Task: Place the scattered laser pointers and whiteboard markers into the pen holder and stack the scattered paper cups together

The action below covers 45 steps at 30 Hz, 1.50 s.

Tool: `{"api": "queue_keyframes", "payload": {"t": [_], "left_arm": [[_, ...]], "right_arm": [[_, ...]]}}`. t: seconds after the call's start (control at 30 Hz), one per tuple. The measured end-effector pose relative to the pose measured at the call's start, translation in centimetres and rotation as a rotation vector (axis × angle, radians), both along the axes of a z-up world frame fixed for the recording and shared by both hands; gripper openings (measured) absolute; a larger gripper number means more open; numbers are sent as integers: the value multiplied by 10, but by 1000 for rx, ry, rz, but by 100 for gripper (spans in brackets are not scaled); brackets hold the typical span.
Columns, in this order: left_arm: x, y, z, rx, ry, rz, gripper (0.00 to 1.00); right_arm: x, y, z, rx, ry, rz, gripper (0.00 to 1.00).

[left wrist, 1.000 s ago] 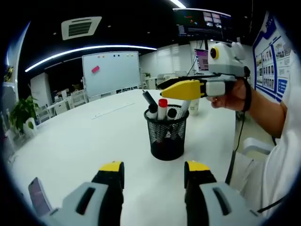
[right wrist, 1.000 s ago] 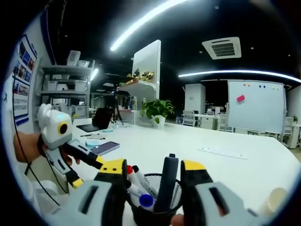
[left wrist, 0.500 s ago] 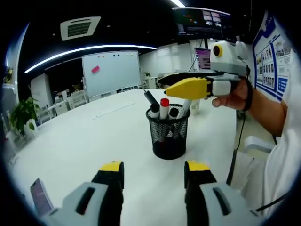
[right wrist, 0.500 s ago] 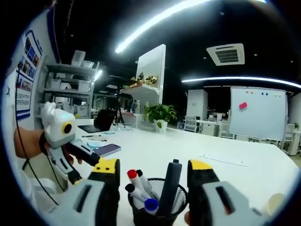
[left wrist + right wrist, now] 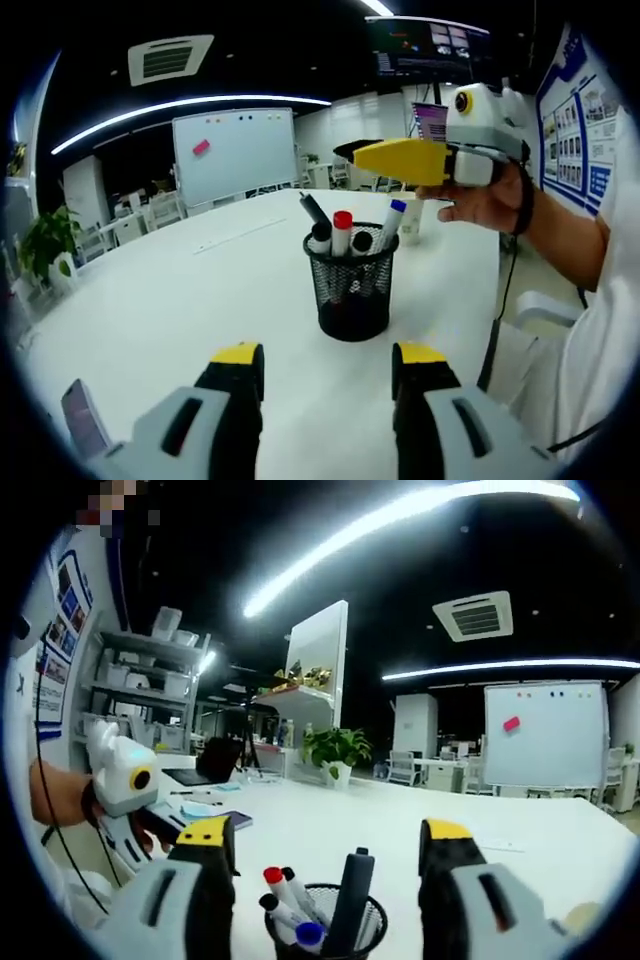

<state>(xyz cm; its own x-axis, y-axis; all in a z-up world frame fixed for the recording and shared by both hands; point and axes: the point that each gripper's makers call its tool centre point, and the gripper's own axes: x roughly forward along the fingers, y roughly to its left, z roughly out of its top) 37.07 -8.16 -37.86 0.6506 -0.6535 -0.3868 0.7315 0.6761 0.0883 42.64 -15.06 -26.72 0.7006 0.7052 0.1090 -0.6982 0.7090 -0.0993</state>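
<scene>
A wide white tabletop (image 5: 150,300) is seen in the left gripper view, and a whiteboard (image 5: 236,152) is stood well behind it. Near the middle of the tabletop a black mesh pen holder (image 5: 350,295) is set upright, with several whiteboard markers (image 5: 342,232) stood in it (red, blue and black caps are seen above the rim) beside a dark laser pointer (image 5: 313,210) that is tilted. A paper cup (image 5: 410,222) is partly hidden behind the holder. A phone (image 5: 82,428) is laid flat near the tabletop's near edge.

The left gripper (image 5: 328,365) is held low in front of the holder, its jaws spread apart with nothing between them. The right gripper (image 5: 385,157) is held above the holder by a hand (image 5: 480,205); in the right gripper view its jaws are seen parted wide and released, the right gripper (image 5: 325,845) being poised over the holder's mouth and clear of the pens.
</scene>
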Motion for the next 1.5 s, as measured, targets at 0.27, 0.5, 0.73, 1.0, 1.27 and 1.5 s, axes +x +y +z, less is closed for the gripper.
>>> {"api": "queue_keyframes", "payload": {"t": [0.27,0.5,0.73,1.0,1.27,1.5], "left_arm": [[1,1,0,-2,2,1,52],[0,2,0,1,4,3,52],[0,0,-1,5,4,-4,52],[0,-1,0,11,3,-7,52],[1,-3,0,13,2,-9,52],[0,-3,-1,11,6,-8,52]], "right_arm": [[2,-5,5,-8,-32,-13,75],[8,-13,8,-14,-37,-42,76],[12,-22,13,-12,-45,-65,76],[14,-30,16,-12,-58,-77,76],[23,-43,10,-27,-38,-113,76],[28,-59,11,-24,-31,-155,74]]}}
